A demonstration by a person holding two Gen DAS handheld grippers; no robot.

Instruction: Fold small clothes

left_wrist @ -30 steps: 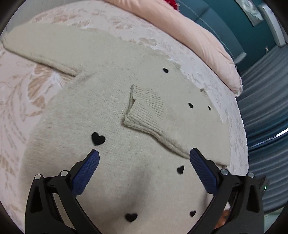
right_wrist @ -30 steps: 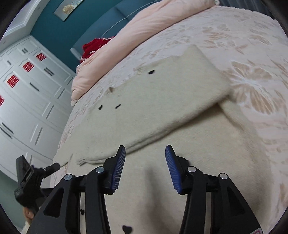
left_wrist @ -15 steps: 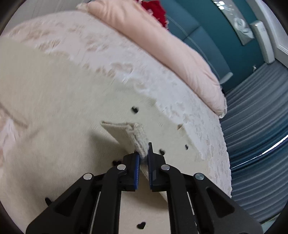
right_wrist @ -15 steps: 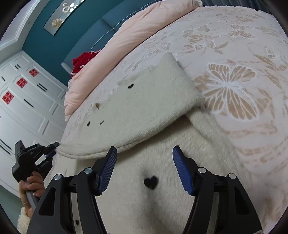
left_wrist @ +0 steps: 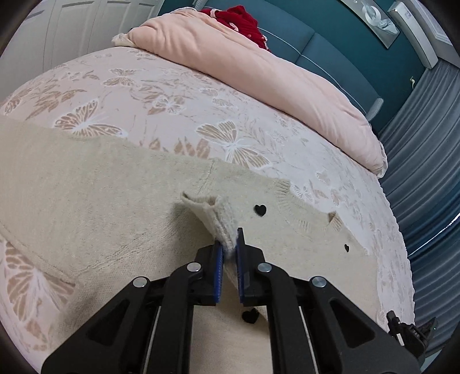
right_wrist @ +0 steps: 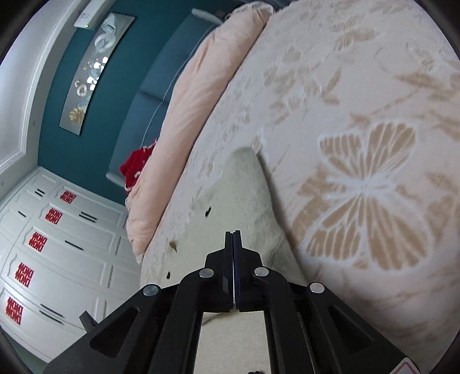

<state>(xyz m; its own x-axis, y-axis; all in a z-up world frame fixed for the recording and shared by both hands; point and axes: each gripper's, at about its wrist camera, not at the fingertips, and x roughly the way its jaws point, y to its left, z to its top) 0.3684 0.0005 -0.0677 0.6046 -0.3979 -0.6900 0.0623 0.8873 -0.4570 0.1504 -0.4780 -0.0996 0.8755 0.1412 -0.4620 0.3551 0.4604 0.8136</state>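
A cream knit sweater [left_wrist: 95, 195] with small black hearts lies spread on the bed. Its right sleeve is folded across the body, and the ribbed cuff [left_wrist: 221, 215] stands lifted off the knit. My left gripper [left_wrist: 229, 244] is shut on that cuff, with the rib pinched between the blue pads. In the right wrist view my right gripper [right_wrist: 233, 237] is shut, its pads pressed flat together. It hovers over the sweater [right_wrist: 244, 195] near its pointed far end. No fabric shows between its tips.
The butterfly-patterned bedspread [right_wrist: 365, 184] runs under and around the sweater. A rolled pink duvet [left_wrist: 258, 72] and a red garment [left_wrist: 241, 17] lie along the blue headboard [left_wrist: 316, 49]. White wardrobe doors [right_wrist: 57, 244] stand beyond the bed and grey curtains [left_wrist: 425, 172] hang at the right.
My left gripper went from wide open above the sweater to shut on the sleeve cuff, which now stands raised. My right gripper moved along the sweater, rolled, and closed fully.
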